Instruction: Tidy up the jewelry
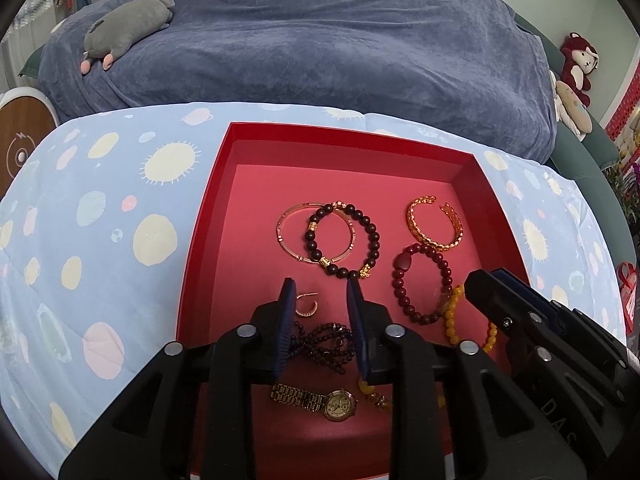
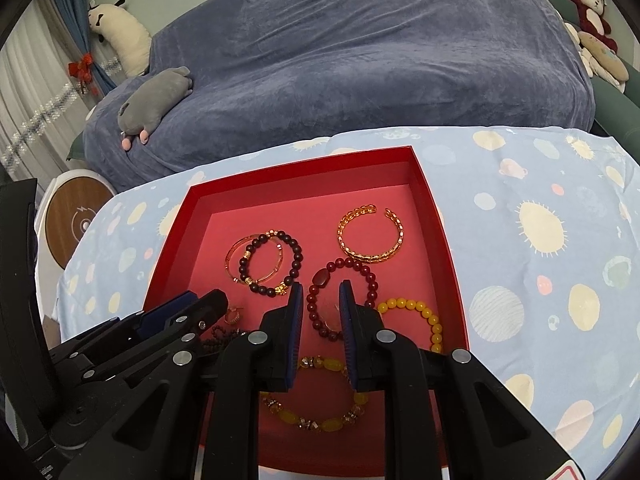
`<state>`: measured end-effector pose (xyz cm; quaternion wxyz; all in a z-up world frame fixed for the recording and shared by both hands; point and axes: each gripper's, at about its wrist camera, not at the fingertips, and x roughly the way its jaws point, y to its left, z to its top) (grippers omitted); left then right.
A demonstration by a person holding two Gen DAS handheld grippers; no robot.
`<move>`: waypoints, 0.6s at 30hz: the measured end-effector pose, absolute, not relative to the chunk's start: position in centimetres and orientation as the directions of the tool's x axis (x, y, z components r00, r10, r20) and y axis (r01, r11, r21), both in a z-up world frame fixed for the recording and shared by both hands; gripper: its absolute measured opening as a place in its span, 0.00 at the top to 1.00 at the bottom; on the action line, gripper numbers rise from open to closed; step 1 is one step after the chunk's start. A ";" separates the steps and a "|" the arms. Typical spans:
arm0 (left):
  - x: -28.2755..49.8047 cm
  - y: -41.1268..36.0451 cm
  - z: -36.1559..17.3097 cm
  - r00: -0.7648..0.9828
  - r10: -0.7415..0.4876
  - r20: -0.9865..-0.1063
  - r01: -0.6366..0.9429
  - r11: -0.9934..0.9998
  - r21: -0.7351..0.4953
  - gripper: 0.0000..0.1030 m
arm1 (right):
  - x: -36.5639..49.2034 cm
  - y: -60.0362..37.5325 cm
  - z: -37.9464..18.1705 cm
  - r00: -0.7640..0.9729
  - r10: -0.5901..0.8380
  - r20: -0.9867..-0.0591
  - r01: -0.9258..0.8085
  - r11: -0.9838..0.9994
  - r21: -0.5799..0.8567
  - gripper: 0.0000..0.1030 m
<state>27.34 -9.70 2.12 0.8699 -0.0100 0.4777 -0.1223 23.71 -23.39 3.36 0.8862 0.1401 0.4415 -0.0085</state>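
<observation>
Everything I can see of the jewelry already sits inside the shallow red cardboard box (image 1: 496,184) on the surface under the pale blue planet-print cloth (image 1: 100,200); nothing lies loose on the cloth in either view. Left tongs (image 1: 321,285) hover low over the near part of the box, parted, nothing between the pads; the small rose-gold open ring (image 1: 307,305) lies just beyond the left pad, untouched as far as I can tell. A tangled dark garnet bead strand (image 1: 320,342) sits directly under the left tongs, and the gold-link wristwatch (image 1: 320,399) is nearer still, below the body. Right tongs (image 2: 319,293) are narrowed but with a gap between the blue pads, empty, poised over the dark red bead bracelet with the oval stone (image 2: 340,300). Just right of them: yellow round-bead bracelet (image 2: 420,316). Under and behind them: yellow chunky-bead bracelet with crystal spacers (image 2: 312,408). Ahead of the right tongs: open gold chain-pattern cuff (image 2: 370,236). Ahead-left: dark brown bead bracelet with gold charms (image 2: 272,264), overlapping a thin rose-gold bangle (image 2: 234,258). My read: the collecting stage looks done, the sorting does not. Pieces overlap (bangle with brown beads, red beads touching yellow), the garnet strand is bunched, and the far half of the box is bare. Remaining work is probably spacing items out, untangling the strand, separating the overlaps. Cannot tell which piece either pair of tongs targets first; ring and red bracelet look likeliest.
</observation>
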 end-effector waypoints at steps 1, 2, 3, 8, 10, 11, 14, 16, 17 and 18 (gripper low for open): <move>27.2 -9.6 2.2 0.515 -0.224 -0.828 0.202 0.970 -0.136 0.72 | 23.6 -23.3 3.5 0.611 0.107 -0.785 0.138 0.961 0.239 0.83; 27.0 -9.6 2.3 0.515 -0.225 -0.827 0.201 0.970 -0.138 0.71 | 23.5 -23.4 3.5 0.611 0.108 -0.785 0.136 0.961 0.239 0.83; 26.9 -9.6 2.5 0.515 -0.222 -0.828 0.199 0.970 -0.137 0.67 | 23.3 -23.4 3.7 0.610 0.109 -0.785 0.137 0.961 0.240 0.82; 25.5 -9.4 3.6 0.525 -0.227 -0.821 0.206 0.969 -0.136 0.64 | 22.1 -23.2 4.6 0.612 0.104 -0.784 0.136 0.963 0.233 0.81; 24.9 -9.3 4.0 0.527 -0.227 -0.819 0.209 0.969 -0.134 0.63 | 21.5 -23.2 5.1 0.613 0.103 -0.784 0.138 0.962 0.234 0.79; 24.5 -9.2 4.2 0.530 -0.227 -0.817 0.211 0.969 -0.132 0.63 | 21.1 -23.1 5.3 0.614 0.102 -0.783 0.139 0.962 0.234 0.79; 23.4 -9.0 4.9 0.538 -0.225 -0.813 0.212 0.969 -0.128 0.63 | 20.1 -22.9 5.9 0.616 0.098 -0.782 0.145 0.961 0.235 0.76; 22.8 -8.8 5.4 0.541 -0.222 -0.811 0.209 0.970 -0.126 0.63 | 19.2 -22.9 6.3 0.618 0.085 -0.781 0.159 0.960 0.230 0.72; 22.3 -8.6 5.6 0.542 -0.223 -0.811 0.209 0.970 -0.127 0.63 | 18.9 -22.9 6.5 0.620 0.084 -0.780 0.161 0.959 0.231 0.69; 22.0 -8.5 5.8 0.543 -0.222 -0.810 0.210 0.970 -0.125 0.63 | 18.3 -22.8 6.7 0.623 0.083 -0.777 0.162 0.959 0.232 0.68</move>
